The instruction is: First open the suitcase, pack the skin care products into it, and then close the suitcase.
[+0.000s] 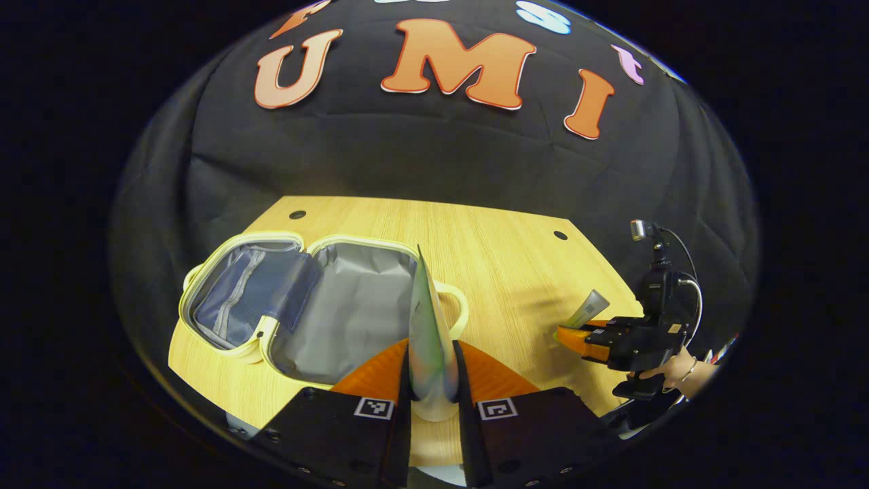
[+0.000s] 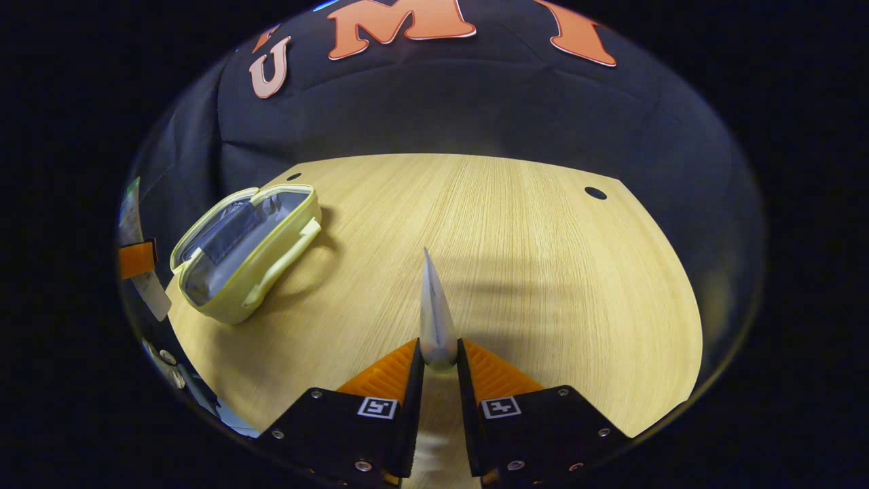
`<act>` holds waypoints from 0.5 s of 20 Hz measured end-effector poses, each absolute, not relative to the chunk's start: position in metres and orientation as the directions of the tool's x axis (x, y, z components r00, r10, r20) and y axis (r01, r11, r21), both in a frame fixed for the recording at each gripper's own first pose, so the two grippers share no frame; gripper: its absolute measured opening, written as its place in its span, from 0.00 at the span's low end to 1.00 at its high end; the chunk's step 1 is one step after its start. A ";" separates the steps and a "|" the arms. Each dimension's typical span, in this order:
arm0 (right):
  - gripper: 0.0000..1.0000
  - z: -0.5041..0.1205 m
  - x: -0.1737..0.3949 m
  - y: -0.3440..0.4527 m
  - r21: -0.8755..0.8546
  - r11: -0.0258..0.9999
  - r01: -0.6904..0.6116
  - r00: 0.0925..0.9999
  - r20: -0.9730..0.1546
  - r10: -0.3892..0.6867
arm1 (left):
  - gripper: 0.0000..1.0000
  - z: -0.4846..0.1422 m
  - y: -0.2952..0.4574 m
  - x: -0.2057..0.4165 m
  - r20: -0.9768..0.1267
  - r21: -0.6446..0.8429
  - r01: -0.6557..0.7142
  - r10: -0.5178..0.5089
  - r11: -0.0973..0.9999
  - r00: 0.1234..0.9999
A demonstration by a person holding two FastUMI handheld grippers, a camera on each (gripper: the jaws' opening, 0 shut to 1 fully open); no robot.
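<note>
- Suitcase [image 1: 305, 299] already open flat on the counter [image 1: 502, 258], lining bare, nothing packed inside as far as visible.
- Left gripper [image 1: 432, 380] pinching a pale tube [image 1: 429, 333], held upright just beside the open case.
- Right gripper [image 2: 439, 370] clamped on a second tube [image 2: 434, 319], well apart from the case.
- Left to do: both tubes in, lid closed.

Both tongs are clamped down, left tongs [image 1: 432, 370] pinching a tube [image 1: 429, 333], right tongs [image 2: 439, 367] squeezing another tube [image 2: 435, 319], both raised.
</note>
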State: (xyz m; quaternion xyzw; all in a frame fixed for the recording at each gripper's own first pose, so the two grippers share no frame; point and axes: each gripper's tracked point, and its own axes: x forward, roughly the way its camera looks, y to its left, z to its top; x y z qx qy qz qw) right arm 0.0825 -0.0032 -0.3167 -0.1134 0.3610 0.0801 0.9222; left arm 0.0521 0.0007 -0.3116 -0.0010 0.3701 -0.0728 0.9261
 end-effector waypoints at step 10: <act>0.31 -0.243 0.029 0.104 0.016 0.980 -0.198 0.751 -0.639 0.163 | 0.30 -0.288 0.095 0.117 -0.872 -0.074 0.365 -0.238 0.928 0.428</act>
